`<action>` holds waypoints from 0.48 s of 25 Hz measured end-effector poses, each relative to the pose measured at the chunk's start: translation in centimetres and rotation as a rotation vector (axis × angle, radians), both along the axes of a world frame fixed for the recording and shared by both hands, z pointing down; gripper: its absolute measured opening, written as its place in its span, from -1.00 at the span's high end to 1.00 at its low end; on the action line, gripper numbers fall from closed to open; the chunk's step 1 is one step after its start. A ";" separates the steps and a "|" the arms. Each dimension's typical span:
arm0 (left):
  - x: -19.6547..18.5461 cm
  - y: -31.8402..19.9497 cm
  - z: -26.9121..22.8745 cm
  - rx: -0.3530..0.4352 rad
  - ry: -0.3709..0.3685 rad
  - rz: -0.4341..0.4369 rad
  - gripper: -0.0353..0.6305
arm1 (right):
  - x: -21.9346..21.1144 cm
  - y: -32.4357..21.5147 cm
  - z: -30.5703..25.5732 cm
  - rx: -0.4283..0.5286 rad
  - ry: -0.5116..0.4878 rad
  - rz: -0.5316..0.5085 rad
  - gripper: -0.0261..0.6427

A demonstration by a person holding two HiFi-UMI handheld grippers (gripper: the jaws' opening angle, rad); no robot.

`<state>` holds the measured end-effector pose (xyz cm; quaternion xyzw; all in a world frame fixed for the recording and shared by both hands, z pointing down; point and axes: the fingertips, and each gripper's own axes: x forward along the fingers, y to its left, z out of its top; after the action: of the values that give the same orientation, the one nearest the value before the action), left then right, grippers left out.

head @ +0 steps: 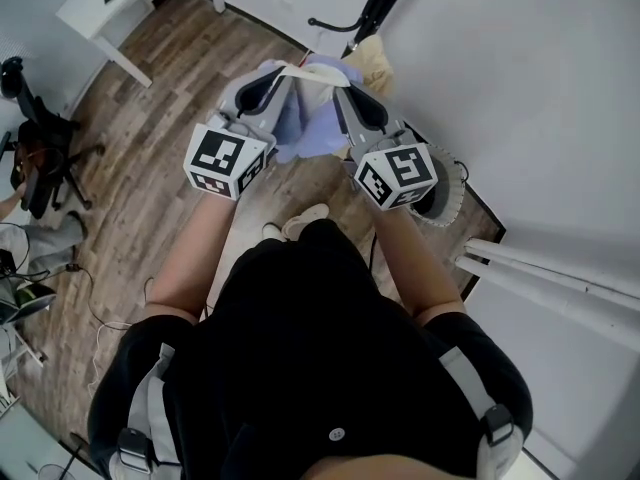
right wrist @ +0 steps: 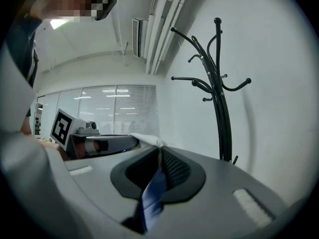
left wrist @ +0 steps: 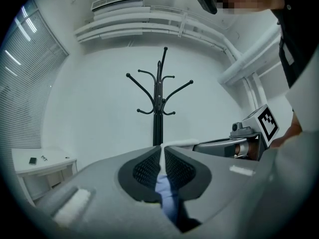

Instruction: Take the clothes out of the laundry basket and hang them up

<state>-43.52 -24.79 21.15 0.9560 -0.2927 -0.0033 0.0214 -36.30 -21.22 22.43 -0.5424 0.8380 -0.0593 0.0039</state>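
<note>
A pale blue garment (head: 305, 118) with a white edge hangs stretched between my two grippers, held up over the wooden floor. My left gripper (head: 283, 71) is shut on its left part; in the left gripper view the blue cloth (left wrist: 167, 193) runs down between the pressed pads. My right gripper (head: 338, 86) is shut on the other side, with the cloth (right wrist: 154, 188) pinched in the right gripper view. The black coat rack (head: 380, 8) stands just beyond the garment against the white wall. The white laundry basket (head: 448, 196) sits on the floor, partly hidden behind my right gripper.
A beige item (head: 372, 58) lies at the foot of the rack. A white desk (head: 100, 8) stands at the far left and a black office chair (head: 40, 148) beside it. White pipes (head: 550, 278) run along the right wall. Cables trail over the floor at the left.
</note>
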 end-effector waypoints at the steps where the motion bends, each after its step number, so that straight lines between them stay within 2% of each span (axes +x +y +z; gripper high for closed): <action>1: 0.1 -0.8 0.1 -0.002 0.002 0.001 0.85 | 0.1 -0.7 0.0 0.002 0.001 0.003 0.84; 7: 1.1 -5.2 -0.2 0.012 -0.006 0.019 0.85 | 0.9 -4.7 -0.4 0.028 -0.016 0.013 0.84; 12: 2.4 -8.8 -1.6 0.028 0.018 0.040 0.85 | 2.0 -7.9 -1.5 0.053 -0.033 0.037 0.84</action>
<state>-41.11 -33.55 19.59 0.9617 -0.2733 -0.0154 0.0107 -34.34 -29.07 20.91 -0.5565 0.8289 -0.0459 0.0330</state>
